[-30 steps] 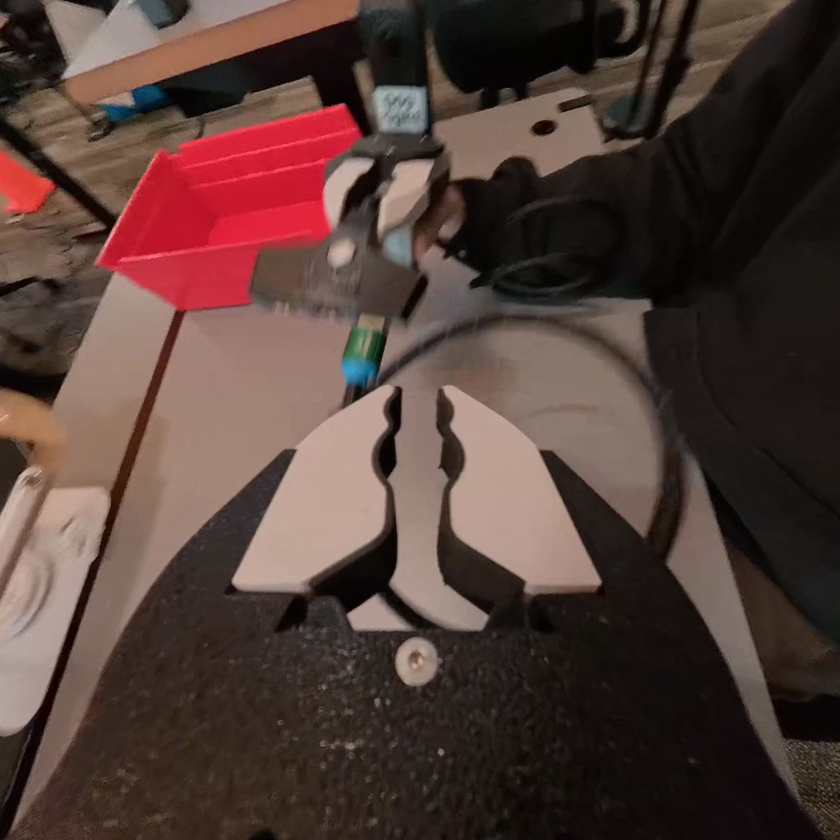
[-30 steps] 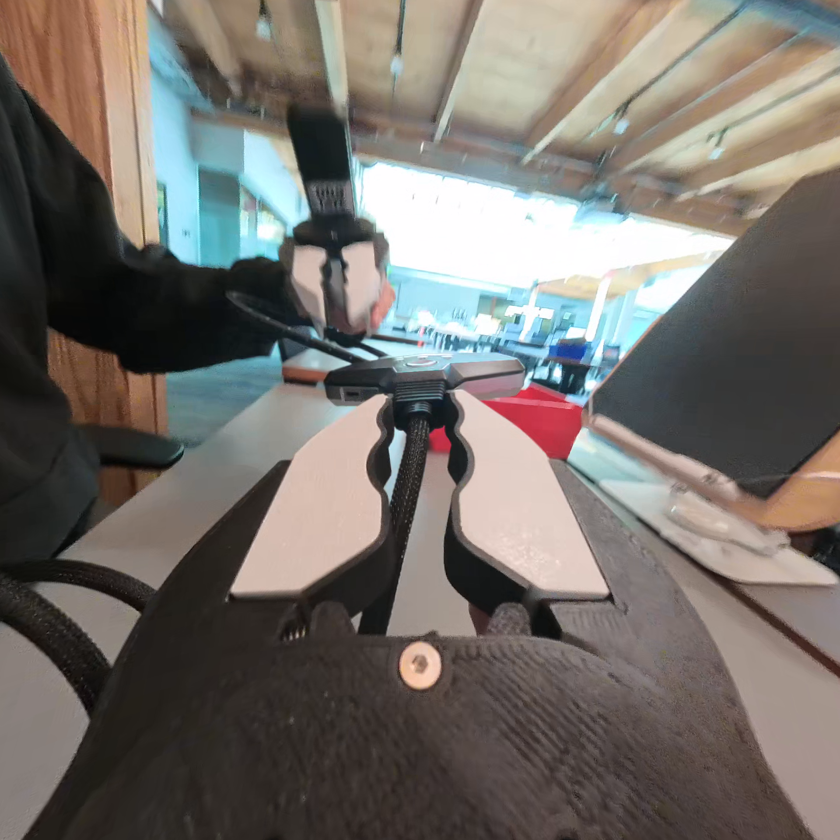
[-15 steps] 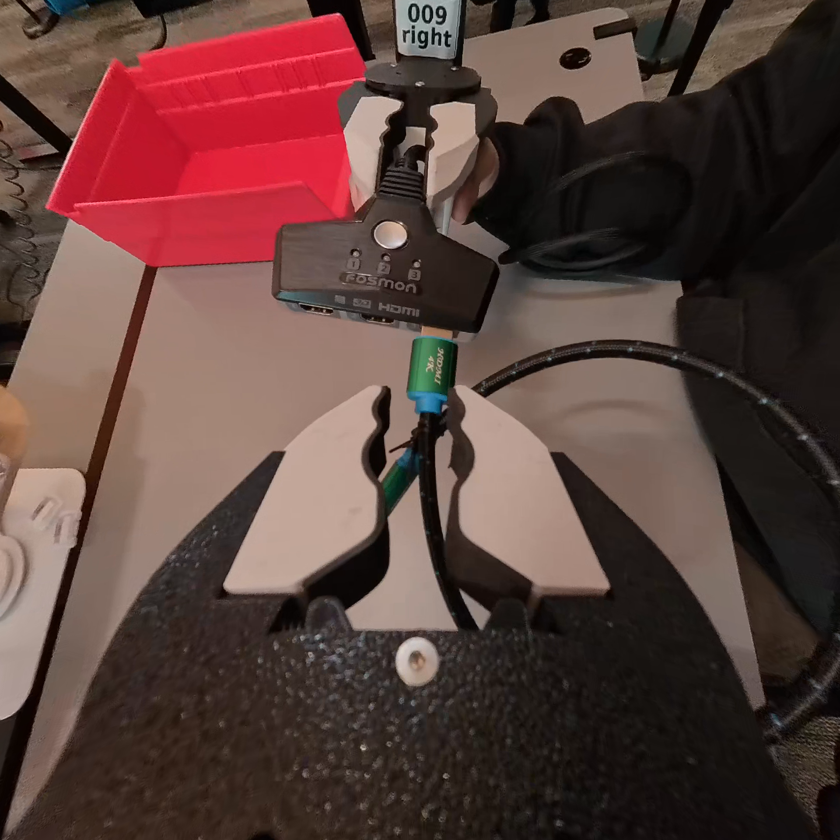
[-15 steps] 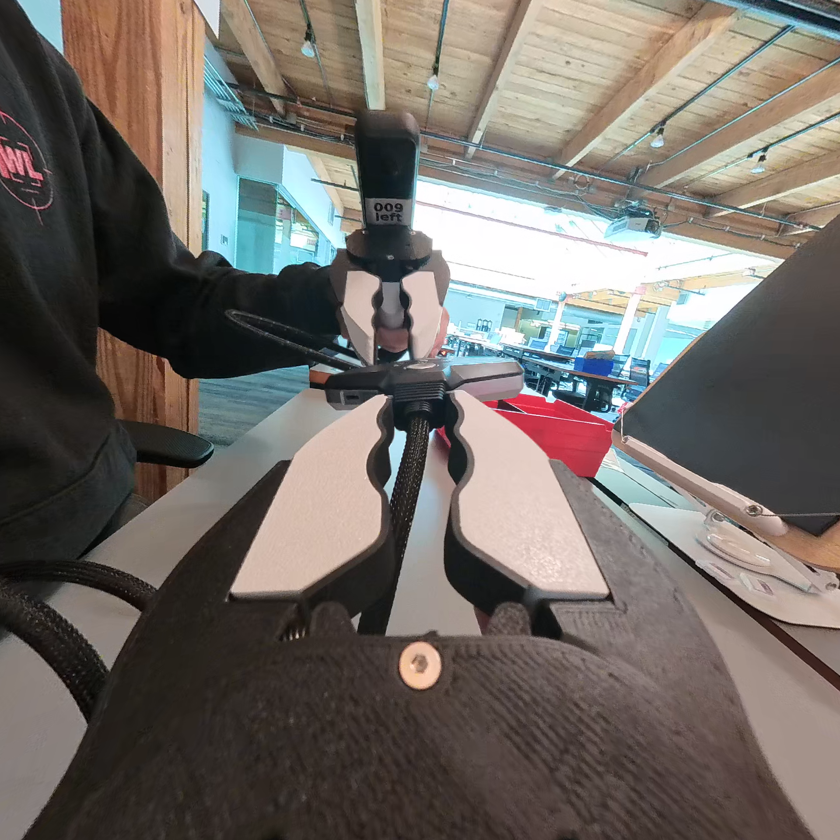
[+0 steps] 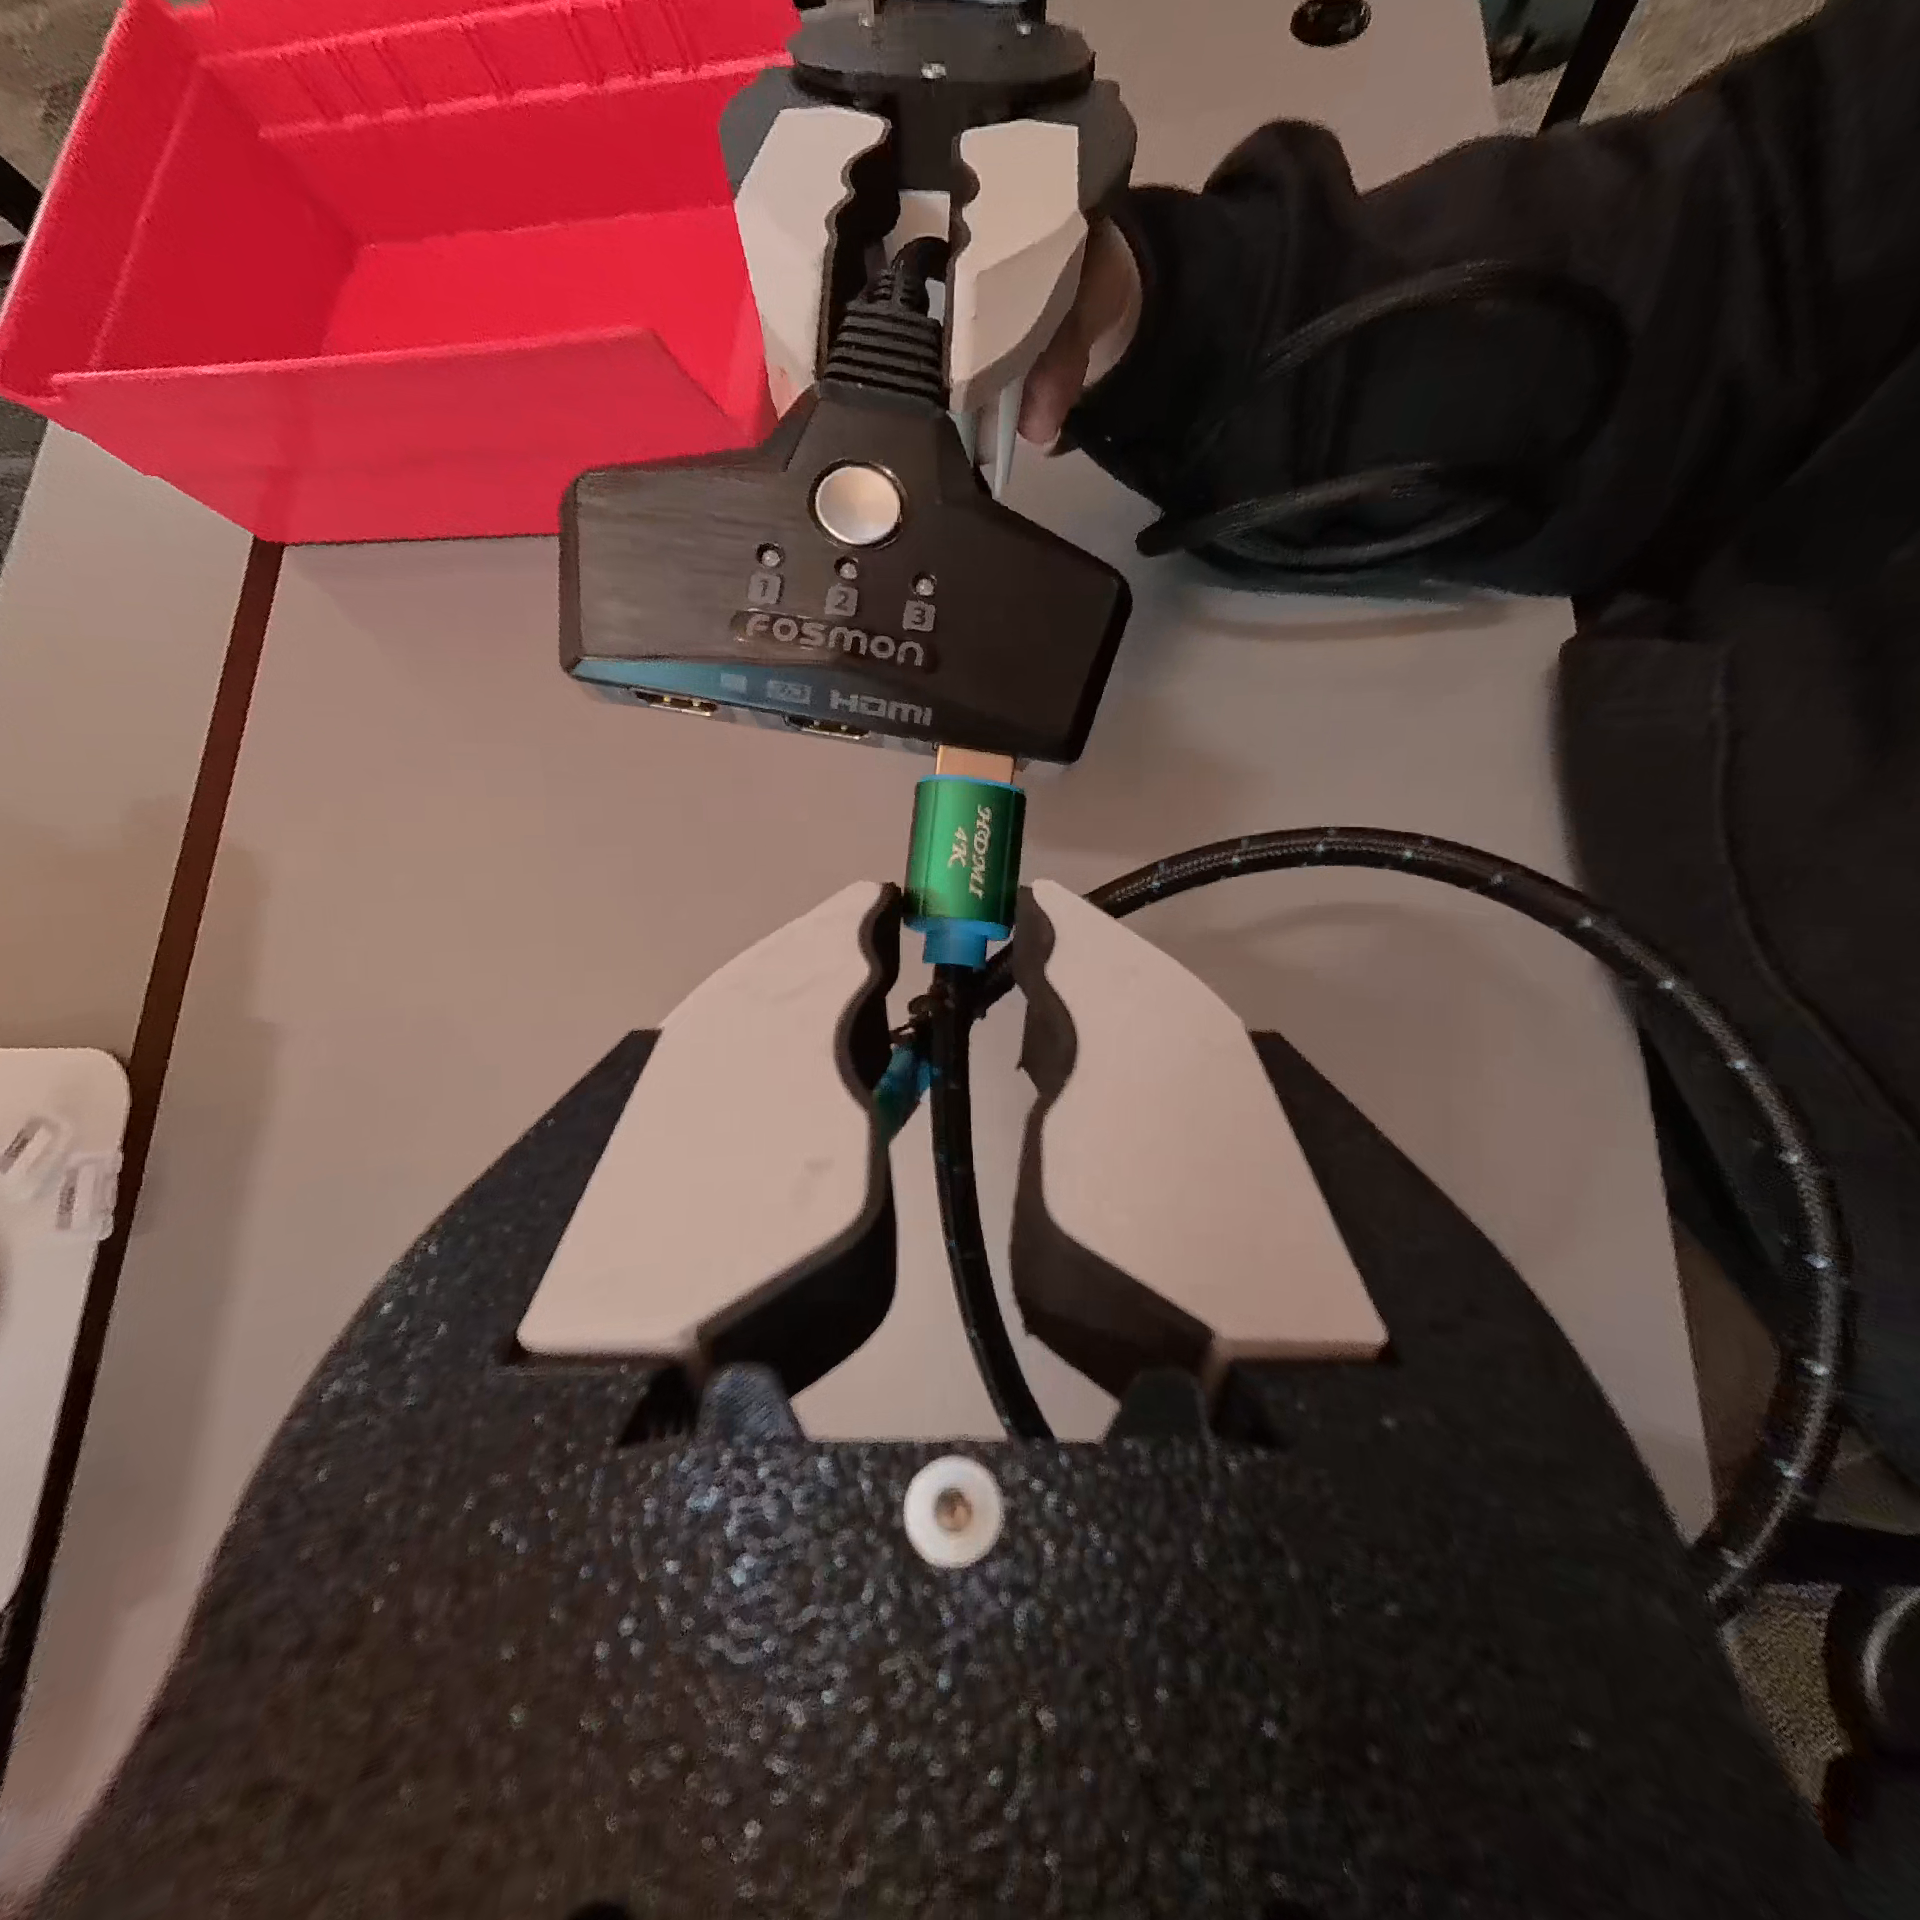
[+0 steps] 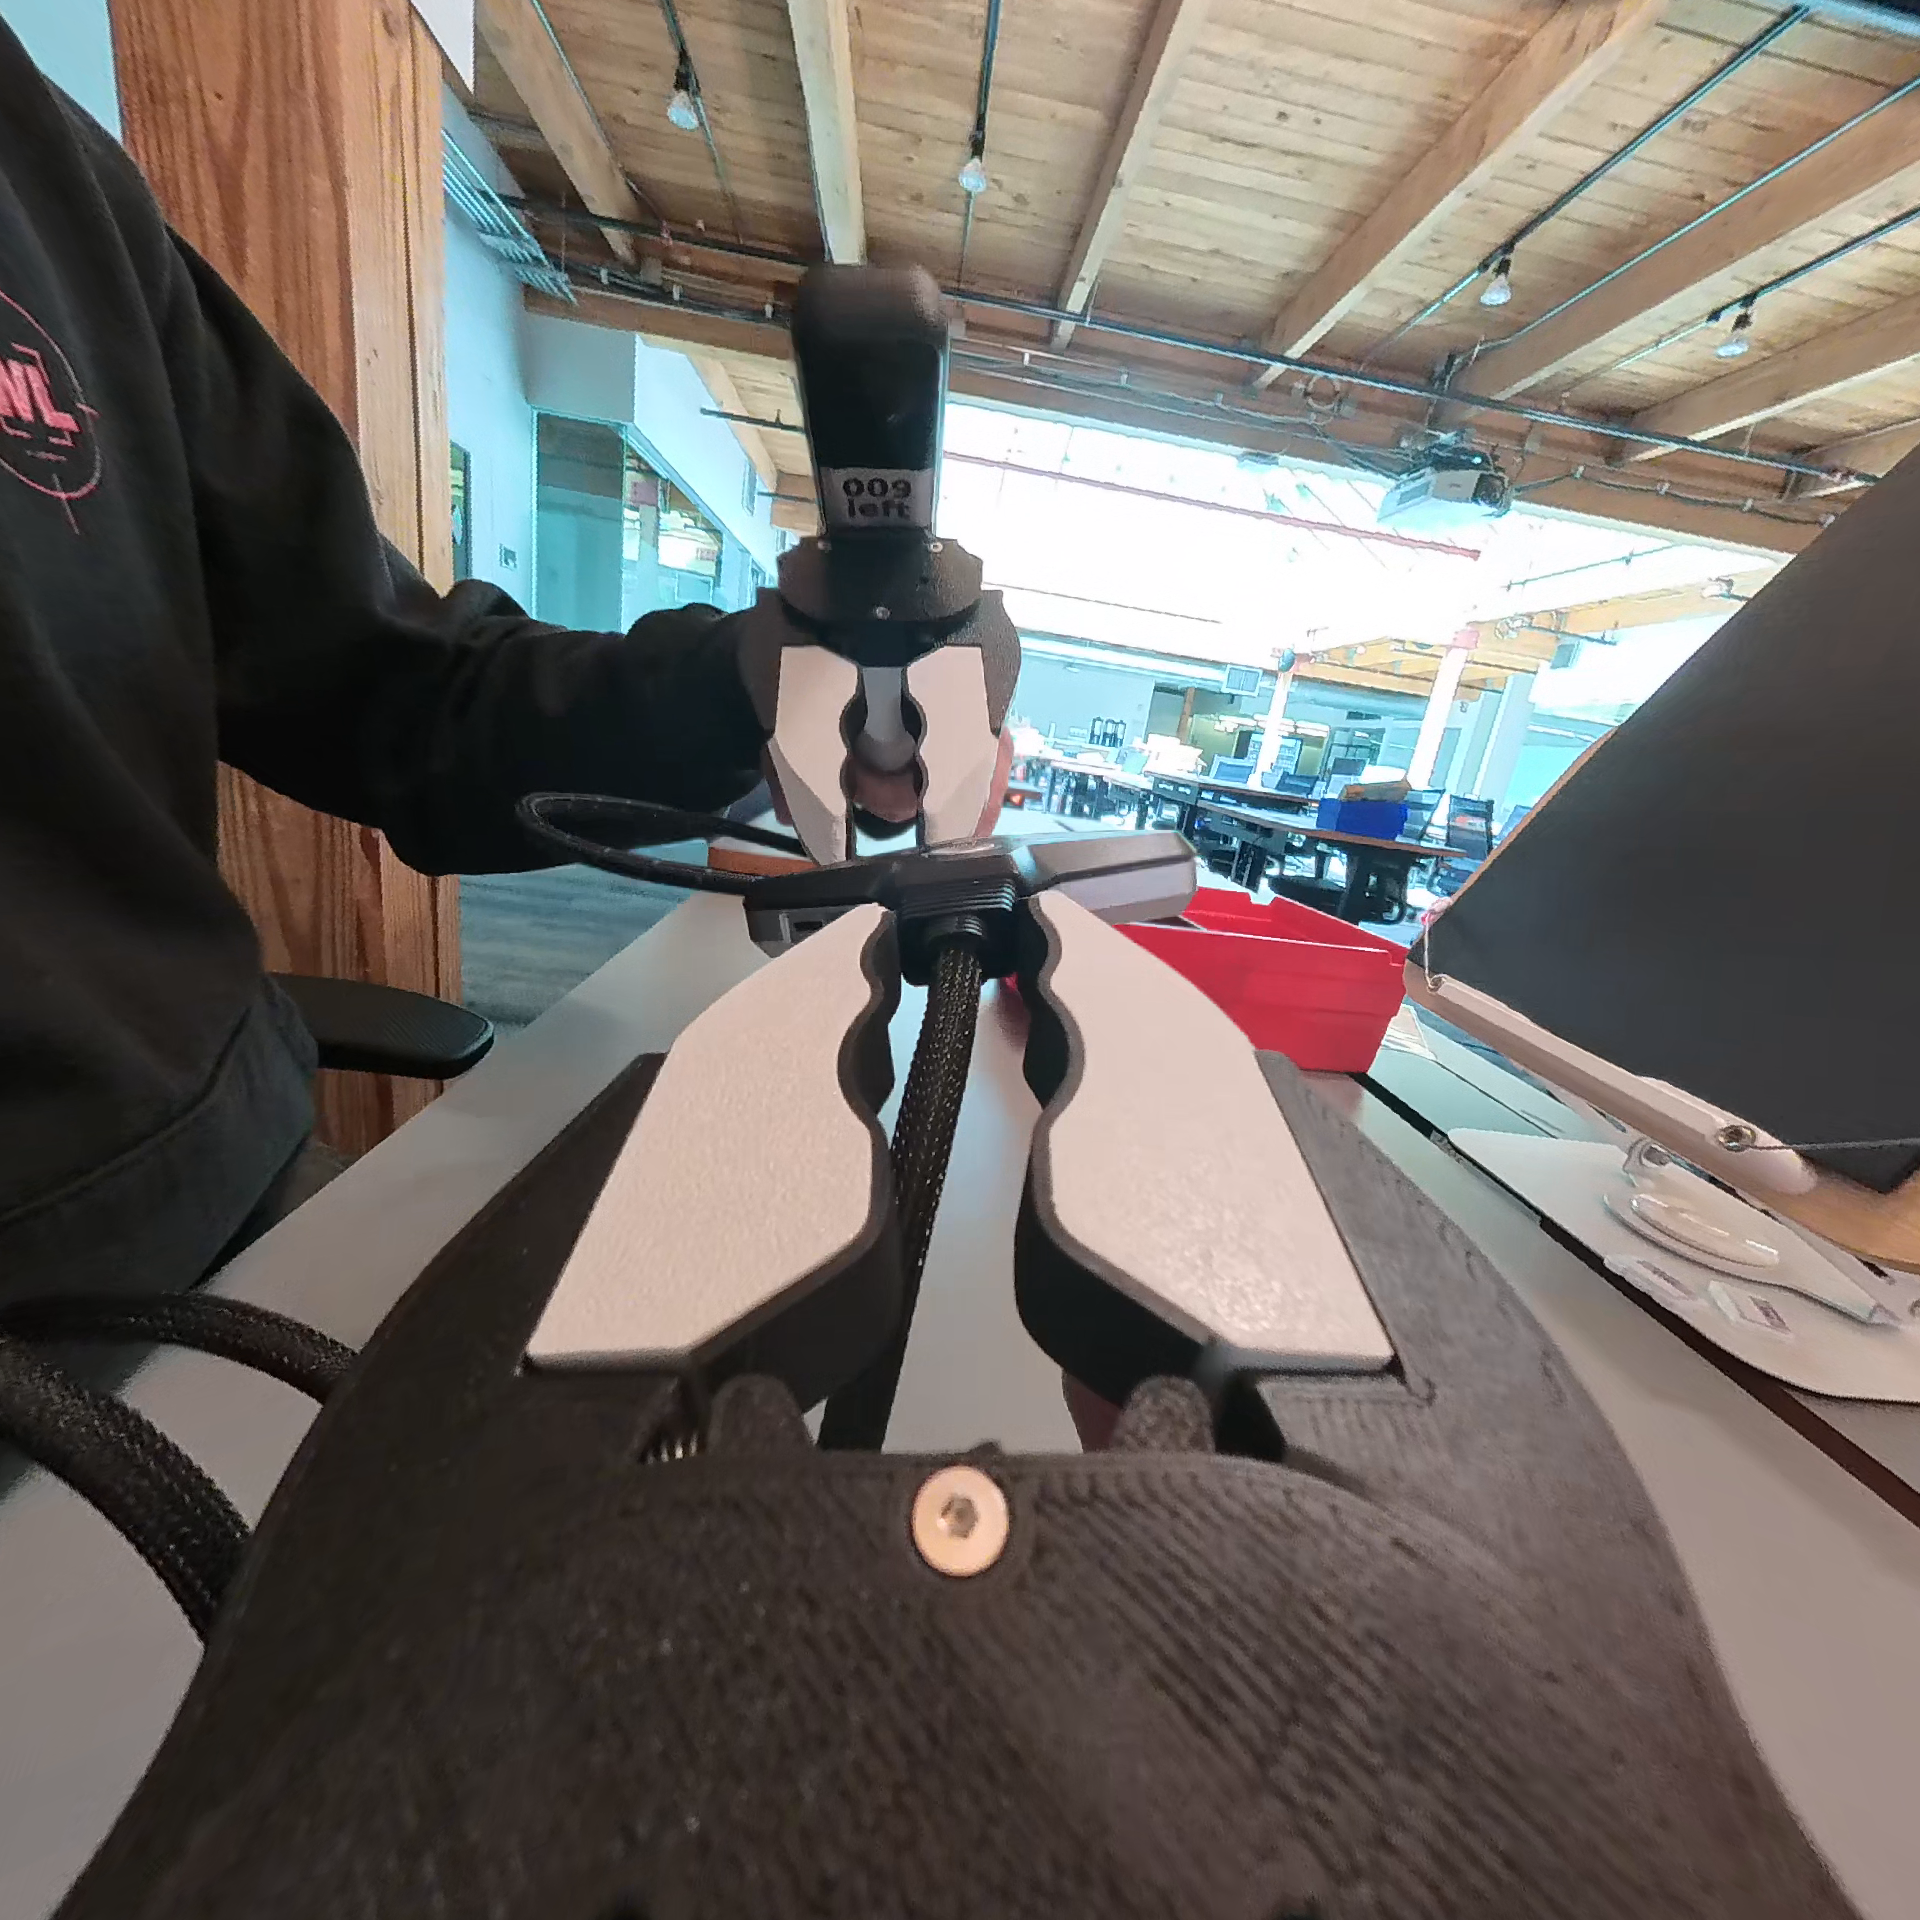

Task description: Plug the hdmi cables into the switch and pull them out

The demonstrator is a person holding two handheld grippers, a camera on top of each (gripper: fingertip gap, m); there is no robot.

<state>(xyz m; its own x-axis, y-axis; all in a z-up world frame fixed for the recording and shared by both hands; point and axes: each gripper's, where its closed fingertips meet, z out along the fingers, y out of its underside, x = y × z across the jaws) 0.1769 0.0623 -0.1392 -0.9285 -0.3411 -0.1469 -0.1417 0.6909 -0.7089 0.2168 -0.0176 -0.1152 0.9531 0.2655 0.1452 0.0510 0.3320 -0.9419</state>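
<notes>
One green plug (image 5: 961,852) — black labelled switch (image 5: 831,603)

— What does the switch look like?
— A flat black T-shaped HDMI switch (image 5: 842,603) with a round silver button and three small indicator lights on top, held level above the table. Its thick braided black lead (image 6: 935,1081) runs back from the ribbed collar at its narrow end.

— And the cable?
— A green metal HDMI plug (image 5: 961,857) with a blue collar sits in the rightmost port, its gold tip partly showing. Its braided black cable (image 5: 1621,1091) loops away to the right. The other two ports are empty.
</notes>
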